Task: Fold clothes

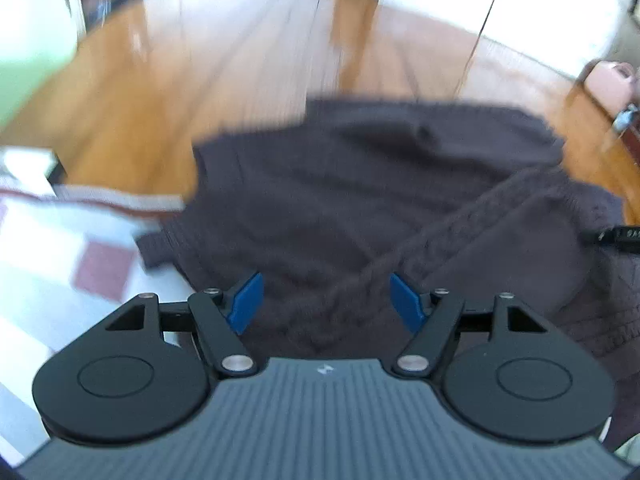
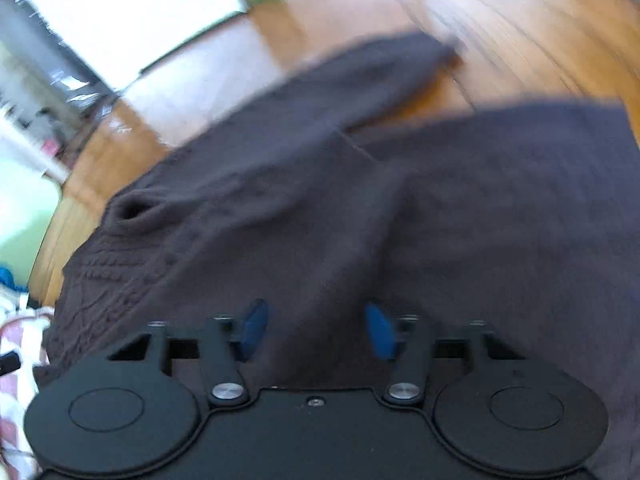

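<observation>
A dark brown knitted sweater (image 1: 360,200) lies spread on a wooden floor (image 1: 200,80). My left gripper (image 1: 326,304) is open, its blue pads (image 1: 246,300) wide apart just above the sweater's near part, with a cable-knit band running between them. The sweater also shows in the right wrist view (image 2: 360,200), with one sleeve (image 2: 380,76) stretched out toward the far side and the neck opening (image 2: 134,210) at the left. My right gripper (image 2: 316,330) is open over the sweater's body, holding nothing. Both views are blurred.
A white and red checked cloth (image 1: 60,260) lies at the left of the sweater. A black tool tip (image 1: 616,236) pokes in from the right edge of the left wrist view. Furniture (image 1: 608,80) stands at the far right. Bright doorways lie beyond the wooden floor (image 2: 520,20).
</observation>
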`<act>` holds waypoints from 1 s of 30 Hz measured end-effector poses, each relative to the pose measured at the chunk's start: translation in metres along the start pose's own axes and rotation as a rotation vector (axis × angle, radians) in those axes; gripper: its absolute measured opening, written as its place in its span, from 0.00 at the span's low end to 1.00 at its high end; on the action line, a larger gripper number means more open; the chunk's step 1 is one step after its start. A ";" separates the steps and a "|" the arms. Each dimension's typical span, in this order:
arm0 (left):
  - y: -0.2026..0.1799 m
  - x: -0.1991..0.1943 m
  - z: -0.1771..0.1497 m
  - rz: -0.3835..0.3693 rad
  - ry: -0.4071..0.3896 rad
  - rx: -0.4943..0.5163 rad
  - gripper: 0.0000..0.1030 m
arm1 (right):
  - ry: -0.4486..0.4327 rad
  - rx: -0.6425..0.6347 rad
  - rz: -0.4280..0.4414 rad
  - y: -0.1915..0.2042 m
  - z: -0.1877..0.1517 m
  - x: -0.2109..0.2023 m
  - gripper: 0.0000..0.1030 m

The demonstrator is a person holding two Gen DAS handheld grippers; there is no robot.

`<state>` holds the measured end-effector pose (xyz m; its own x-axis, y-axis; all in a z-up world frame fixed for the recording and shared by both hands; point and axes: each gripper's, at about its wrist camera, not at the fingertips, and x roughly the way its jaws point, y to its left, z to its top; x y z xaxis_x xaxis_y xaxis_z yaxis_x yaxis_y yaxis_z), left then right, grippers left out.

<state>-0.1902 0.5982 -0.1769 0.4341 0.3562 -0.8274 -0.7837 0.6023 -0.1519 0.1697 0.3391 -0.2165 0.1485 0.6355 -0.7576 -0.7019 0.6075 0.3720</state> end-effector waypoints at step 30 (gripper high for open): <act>0.096 0.000 -0.021 -0.070 0.002 -0.478 0.16 | 0.240 -0.622 0.409 0.254 -0.131 0.033 0.55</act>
<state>-0.2750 0.6411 -0.2026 0.4923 0.3251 -0.8074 -0.8694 0.2287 -0.4380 -0.0951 0.4520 -0.2179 -0.3113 0.5881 -0.7465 -0.9403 -0.0770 0.3315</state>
